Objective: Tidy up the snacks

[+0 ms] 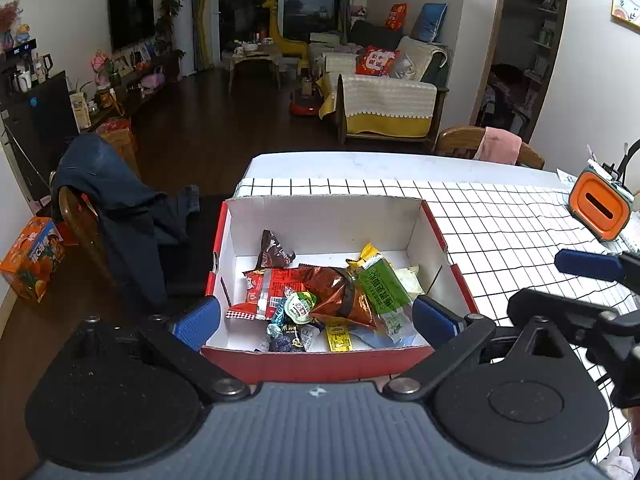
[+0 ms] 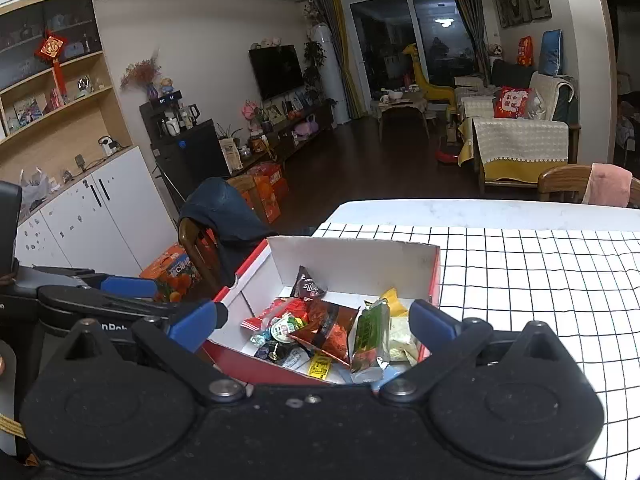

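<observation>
A red cardboard box (image 1: 320, 364) with a white inside stands on the checked tablecloth and holds several snack packets. Among them are a red-brown packet (image 1: 340, 294), a green packet (image 1: 382, 286) and a dark chocolate packet (image 1: 274, 250). My left gripper (image 1: 316, 320) is open and empty, its blue fingers spread over the box's near end. My right gripper (image 2: 316, 322) is open and empty too, just above the box (image 2: 256, 364) and its packets (image 2: 328, 328). The right gripper's blue finger (image 1: 588, 264) shows in the left wrist view. The left gripper's finger (image 2: 128, 286) shows in the right wrist view.
An orange and green container (image 1: 600, 210) stands on the table at the far right. A chair draped with a dark jacket (image 1: 120, 208) stands left of the table. A wooden chair with a pink cloth (image 1: 496, 148) stands at the far edge. An orange carton (image 1: 32, 264) lies on the floor.
</observation>
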Motion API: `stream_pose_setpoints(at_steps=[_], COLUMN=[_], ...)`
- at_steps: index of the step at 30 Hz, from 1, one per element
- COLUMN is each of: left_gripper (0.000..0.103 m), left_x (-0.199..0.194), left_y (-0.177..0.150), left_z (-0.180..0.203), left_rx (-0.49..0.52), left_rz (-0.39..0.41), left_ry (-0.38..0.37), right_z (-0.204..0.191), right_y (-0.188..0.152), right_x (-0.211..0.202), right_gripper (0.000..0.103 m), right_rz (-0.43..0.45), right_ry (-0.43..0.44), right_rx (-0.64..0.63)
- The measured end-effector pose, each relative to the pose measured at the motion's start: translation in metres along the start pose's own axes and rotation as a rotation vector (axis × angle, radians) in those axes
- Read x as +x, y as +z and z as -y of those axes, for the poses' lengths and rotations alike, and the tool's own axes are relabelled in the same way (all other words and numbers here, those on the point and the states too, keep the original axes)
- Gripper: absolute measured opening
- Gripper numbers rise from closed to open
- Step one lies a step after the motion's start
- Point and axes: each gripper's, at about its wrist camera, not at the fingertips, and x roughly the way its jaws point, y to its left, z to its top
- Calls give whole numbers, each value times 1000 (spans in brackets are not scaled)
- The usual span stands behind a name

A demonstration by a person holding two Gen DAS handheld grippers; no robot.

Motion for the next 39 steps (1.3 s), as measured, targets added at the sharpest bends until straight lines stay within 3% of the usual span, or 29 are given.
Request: stream_pose_setpoints(at_steps=[39], left_gripper=[103], left_x=[2], left_y=[-3], left_z=[4], left_rx=[-21], left_rz=[-21], left_ry=[18], right_z=[11], right_y=[-10], right_x=[8], right_gripper=[103], right_rz=[-26], right_ry=[-31], right_rx=[67])
